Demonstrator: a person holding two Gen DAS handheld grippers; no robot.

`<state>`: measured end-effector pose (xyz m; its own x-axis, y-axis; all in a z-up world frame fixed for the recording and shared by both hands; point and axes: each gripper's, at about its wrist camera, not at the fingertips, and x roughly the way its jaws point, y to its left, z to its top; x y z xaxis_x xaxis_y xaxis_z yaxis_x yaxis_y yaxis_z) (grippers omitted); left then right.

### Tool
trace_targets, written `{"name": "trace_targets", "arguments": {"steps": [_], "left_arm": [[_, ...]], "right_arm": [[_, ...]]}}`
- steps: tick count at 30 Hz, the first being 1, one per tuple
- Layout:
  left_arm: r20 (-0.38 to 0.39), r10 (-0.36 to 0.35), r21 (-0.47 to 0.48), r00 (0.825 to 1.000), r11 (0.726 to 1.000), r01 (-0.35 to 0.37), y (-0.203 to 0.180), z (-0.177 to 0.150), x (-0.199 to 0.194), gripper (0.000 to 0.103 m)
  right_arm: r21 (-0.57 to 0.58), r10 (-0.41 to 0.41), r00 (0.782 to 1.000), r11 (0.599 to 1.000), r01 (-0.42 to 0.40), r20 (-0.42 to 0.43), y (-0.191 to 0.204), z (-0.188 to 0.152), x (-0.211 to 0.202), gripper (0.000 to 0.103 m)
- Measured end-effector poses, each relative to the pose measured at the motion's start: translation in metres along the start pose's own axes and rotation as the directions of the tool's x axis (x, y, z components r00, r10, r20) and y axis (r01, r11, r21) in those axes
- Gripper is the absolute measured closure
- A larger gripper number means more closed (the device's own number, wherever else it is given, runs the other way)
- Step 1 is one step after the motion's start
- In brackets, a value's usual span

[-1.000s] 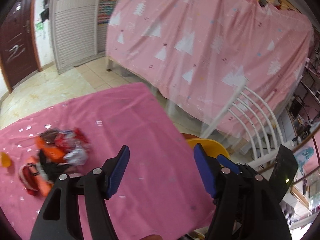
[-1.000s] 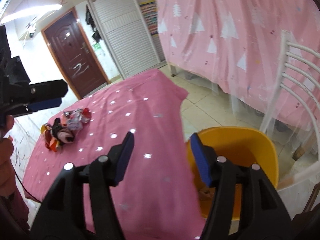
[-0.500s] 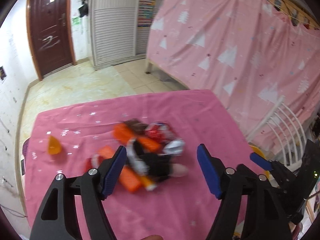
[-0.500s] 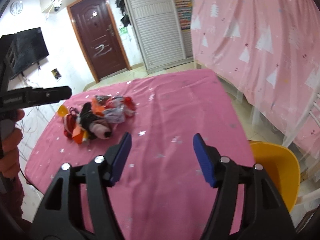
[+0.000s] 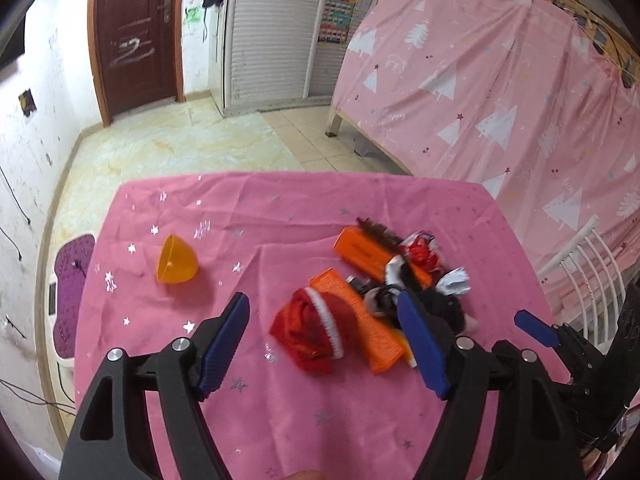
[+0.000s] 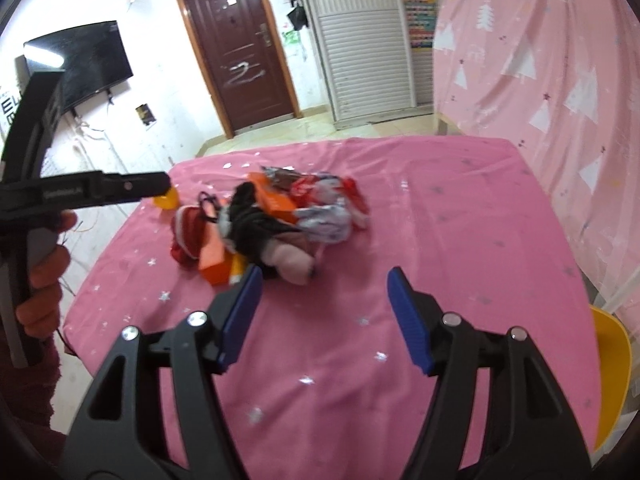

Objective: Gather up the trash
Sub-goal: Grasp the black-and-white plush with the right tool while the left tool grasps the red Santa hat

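The left gripper is held with jaws apart, nothing between them; a heap of crumpled wrappers, orange boxes and red fabric trash is seen just ahead of its fingers on the pink star-printed tablecloth; the right gripper is likewise spread wide and empty, the heap lying ahead to its left.

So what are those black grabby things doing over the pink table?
A person is holding a gripper in each hand to collect trash. The left gripper and right gripper both hang over the table, jaws open, holding nothing. The trash pile, with wrappers, orange boxes and a red sock, sits untouched, and an orange cup lies apart from it. A yellow bin shows at the table's right edge.
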<state>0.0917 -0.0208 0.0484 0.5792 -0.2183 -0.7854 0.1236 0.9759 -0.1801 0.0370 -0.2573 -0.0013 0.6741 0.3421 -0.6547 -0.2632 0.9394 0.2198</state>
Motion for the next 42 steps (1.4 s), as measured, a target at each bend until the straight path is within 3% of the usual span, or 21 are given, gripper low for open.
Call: {"name": "trace_targets", "arguments": {"steps": [12,18,25,27,29,32,36,42], "left_arm": [[-0.101,-0.093,-0.079,0.991,0.993,0.085,0.026,-0.008,0.04,0.032],[-0.127,-0.122,-0.101,0.984,0.989,0.11,0.028,-0.015,0.057,0.034],[-0.109,-0.143,-0.128,0.984,0.983,0.129,0.027,-0.022,0.056,0.067],[-0.095,-0.141,-0.132,0.986,0.983,0.127,0.028,-0.022,0.051,0.072],[-0.084,-0.133,-0.133,0.988,0.984,0.121,0.027,-0.023,0.047,0.073],[-0.072,-0.128,-0.129,0.989,0.985,0.118,0.028,-0.024,0.039,0.074],[-0.053,-0.116,-0.127,0.992,0.986,0.109,0.028,-0.024,0.03,0.074],[-0.036,-0.103,-0.133,0.994,0.986,0.097,0.027,-0.023,0.018,0.074]], "right_arm": [[-0.036,0.033,0.998,0.999,-0.034,-0.049,0.031,0.009,0.029,0.039],[-0.046,0.035,0.997,0.998,-0.039,-0.071,0.039,0.013,0.041,0.033],[-0.047,0.05,0.995,0.997,-0.054,-0.083,0.045,0.014,0.047,0.033],[-0.04,0.053,0.995,0.998,-0.057,-0.081,0.044,0.015,0.047,0.04],[-0.046,0.051,0.995,0.997,-0.055,-0.085,0.043,0.014,0.046,0.062],[-0.053,0.054,0.996,0.997,-0.058,-0.077,0.044,0.012,0.041,0.073],[-0.076,0.054,0.997,0.995,-0.058,-0.055,0.051,0.01,0.031,0.079],[-0.046,0.124,0.992,0.991,-0.125,-0.018,0.051,0.011,0.011,0.086]]}}
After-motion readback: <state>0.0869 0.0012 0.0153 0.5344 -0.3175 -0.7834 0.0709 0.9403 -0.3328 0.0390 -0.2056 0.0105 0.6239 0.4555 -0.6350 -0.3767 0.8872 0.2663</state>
